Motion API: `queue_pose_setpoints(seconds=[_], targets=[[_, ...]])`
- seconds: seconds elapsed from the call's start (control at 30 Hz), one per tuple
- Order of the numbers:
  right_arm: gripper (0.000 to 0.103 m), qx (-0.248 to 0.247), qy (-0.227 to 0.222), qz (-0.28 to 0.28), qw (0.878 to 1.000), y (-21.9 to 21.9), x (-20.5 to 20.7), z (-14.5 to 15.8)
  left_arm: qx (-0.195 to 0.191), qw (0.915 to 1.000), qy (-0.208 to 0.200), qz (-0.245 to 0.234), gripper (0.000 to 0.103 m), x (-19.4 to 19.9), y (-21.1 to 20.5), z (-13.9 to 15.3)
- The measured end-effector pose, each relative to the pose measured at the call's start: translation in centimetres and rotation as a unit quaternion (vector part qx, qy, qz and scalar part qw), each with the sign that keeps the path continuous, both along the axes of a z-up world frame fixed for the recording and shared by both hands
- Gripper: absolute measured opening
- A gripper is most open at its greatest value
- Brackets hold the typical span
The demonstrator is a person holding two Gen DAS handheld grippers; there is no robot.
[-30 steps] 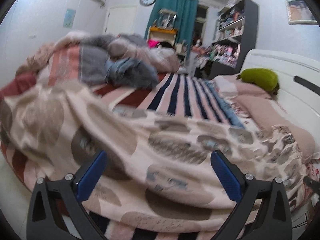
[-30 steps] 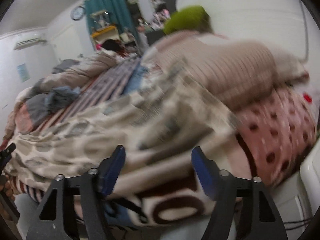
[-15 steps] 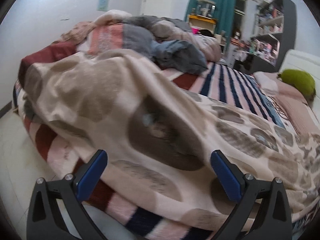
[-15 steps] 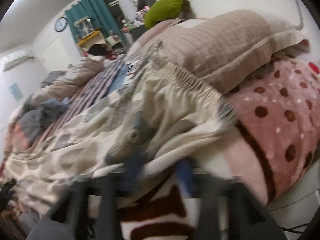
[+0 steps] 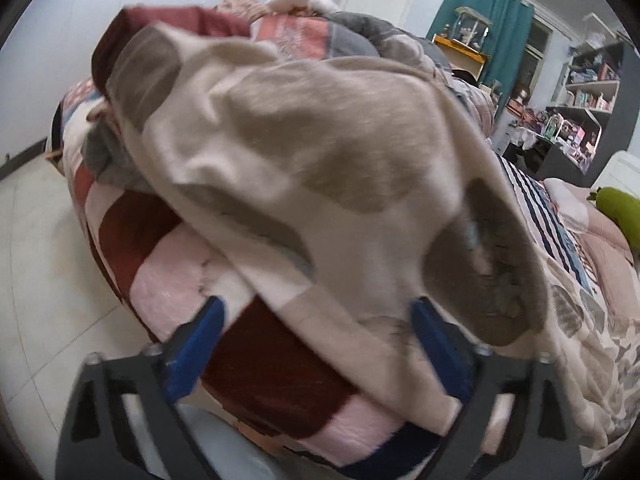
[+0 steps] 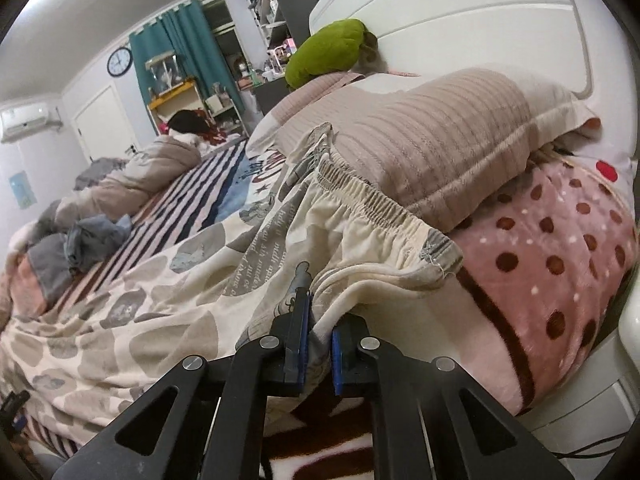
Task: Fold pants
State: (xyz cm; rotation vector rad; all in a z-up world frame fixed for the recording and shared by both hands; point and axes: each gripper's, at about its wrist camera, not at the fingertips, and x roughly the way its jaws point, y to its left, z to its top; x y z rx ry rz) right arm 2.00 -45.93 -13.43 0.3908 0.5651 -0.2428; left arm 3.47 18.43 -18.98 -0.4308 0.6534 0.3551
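The pants [image 6: 168, 280] are cream with grey-brown blotches and lie spread along the near edge of the bed. Their elastic waistband [image 6: 372, 200] rests against a beige pillow. My right gripper [image 6: 318, 344] is shut on a fold of the pants just below the waistband. In the left wrist view the leg end of the pants [image 5: 320, 160] is heaped close in front of the lens. My left gripper [image 5: 316, 340] is open, its blue fingers [image 5: 196, 344] on either side of the pants' lower edge, over the bed's edge.
A striped blanket [image 6: 200, 184] covers the bed. A beige pillow [image 6: 420, 140] and a pink dotted blanket [image 6: 560, 260] lie at the white headboard [image 6: 460, 20]. A green cushion [image 6: 328, 52], crumpled bedding and grey clothes [image 6: 92, 240] lie farther off. Tiled floor [image 5: 36, 260] is at left.
My right gripper has closed on the pants near the waistband. My left gripper has swung left and closer to the leg end, which now fills its view.
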Motion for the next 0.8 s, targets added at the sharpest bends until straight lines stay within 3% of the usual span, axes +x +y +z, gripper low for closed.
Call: queue_pose_setpoints(seconds=[0.27, 0.43, 0.53, 0.6, 0.63, 0.8], targets=[[0.004, 0.002, 0.008, -0.002, 1.000, 1.1, 0.7, 0.4, -0.025, 0.9994, -0.023, 0.006, 0.071, 0.4, 2.0, -0.5], [0.004, -0.001, -0.001, -0.003, 1.000, 1.3, 0.6, 0.9, -0.037, 0.9990, -0.023, 0.006, 0.053, 0.7, 1.9, -0.3], [0.004, -0.003, -0.001, -0.002, 1.000, 1.4, 0.2, 0.8, -0.044, 0.9987, -0.024, 0.005, 0.034, 0.3, 1.8, -0.2], [0.003, 0.003, -0.002, -0.002, 1.000, 1.4, 0.2, 0.8, -0.047, 0.9986, -0.024, -0.002, 0.014, 0.3, 1.7, 0.0], [0.003, 0.005, -0.003, -0.003, 1.000, 1.4, 0.0, 0.7, -0.045, 0.9986, -0.026, -0.008, 0.008, 0.2, 1.6, 0.1], [0.003, 0.006, -0.015, 0.003, 1.000, 1.0, -0.5, 1.1, -0.026, 0.9987, -0.042, -0.016, 0.003, -0.4, 0.7, 1.3]])
